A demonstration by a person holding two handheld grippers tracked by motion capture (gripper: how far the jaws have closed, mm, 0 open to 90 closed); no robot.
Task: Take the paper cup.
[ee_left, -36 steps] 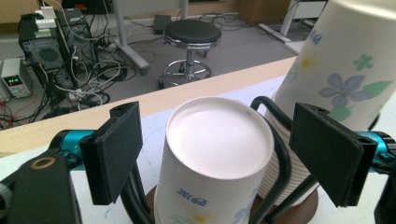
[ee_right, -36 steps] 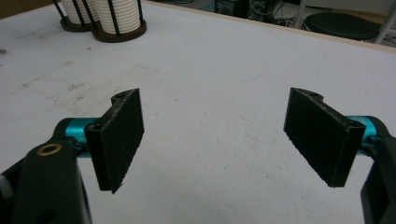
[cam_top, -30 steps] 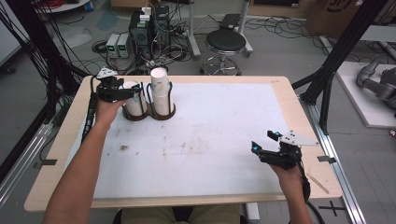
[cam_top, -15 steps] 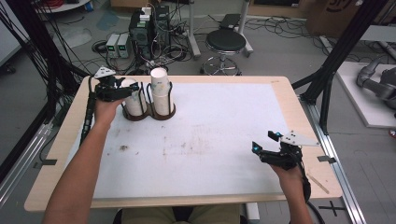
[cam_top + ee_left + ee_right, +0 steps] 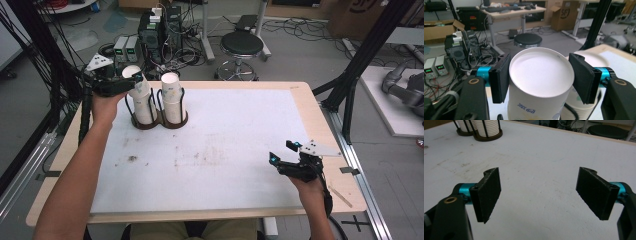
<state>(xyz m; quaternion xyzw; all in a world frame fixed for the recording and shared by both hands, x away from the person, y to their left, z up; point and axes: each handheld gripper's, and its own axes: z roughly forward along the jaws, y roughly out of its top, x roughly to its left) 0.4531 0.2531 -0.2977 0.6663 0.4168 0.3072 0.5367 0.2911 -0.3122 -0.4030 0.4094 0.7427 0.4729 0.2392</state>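
Pinching the top paper cup (image 5: 540, 75) upper left of frame, left gripper (image 5: 131, 86) jaws clamped on its rim; thin n crushable imo, so grip lightly. Right gripper (image 5: 283, 153) jaws spread w/ nothing between

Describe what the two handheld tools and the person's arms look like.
Each tool, left tool and right tool, has a black body, two flat black rectangular pads on turquoise metal stubs, brass-coloured rings at the joints, a grey three-cornered plate on top and a black cable trailing along the forearm. Both forearms are bare, with no sleeves in view.
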